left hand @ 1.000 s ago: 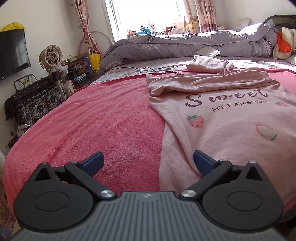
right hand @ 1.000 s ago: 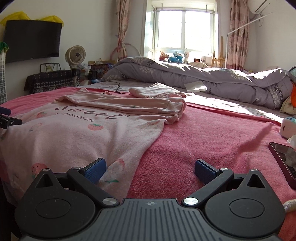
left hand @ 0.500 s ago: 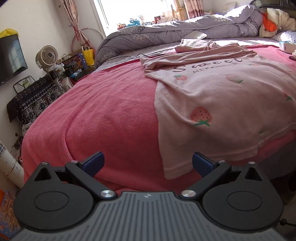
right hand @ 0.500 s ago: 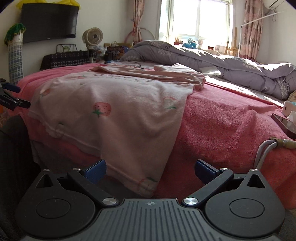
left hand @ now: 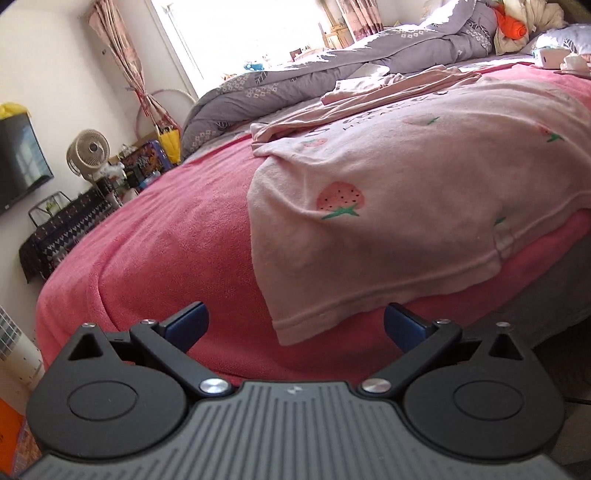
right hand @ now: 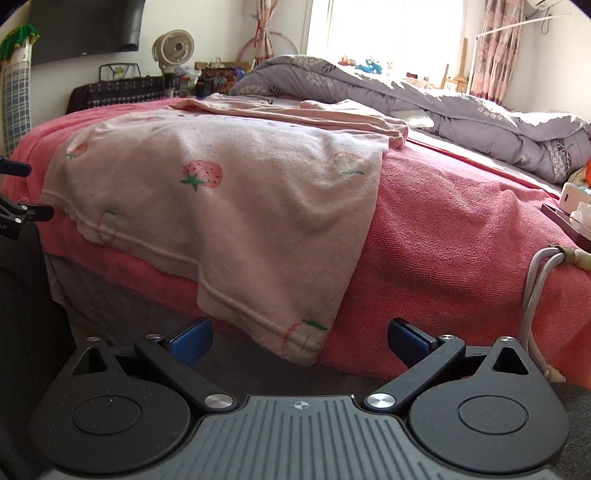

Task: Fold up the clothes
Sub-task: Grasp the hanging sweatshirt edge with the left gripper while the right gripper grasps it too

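- Below the bed's near edge, the left gripper (left hand: pixel 293 326) had its 2 blue fingers (left hand: pixel 186 324) spread wide, gripping nothing; the hem corner of the pink strawberry garment (left hand: pixel 388 206) hung between them, apparently not touching.
- At the other hem corner, the right gripper (right hand: pixel 300 341) was likewise spread wide and empty, the pink strawberry garment (right hand: pixel 236 199) draping over the bed edge just above its fingers (right hand: pixel 406 339).
- Underneath lay a red blanket (left hand: pixel 177 229), with a grey quilt (right hand: pixel 443 107) bunched behind.
- Along the wall stood a fan (right hand: pixel 173 50), a television (left hand: pixel 18 158), a curtain (left hand: pixel 122 55) and a bright window (right hand: pixel 384 29).
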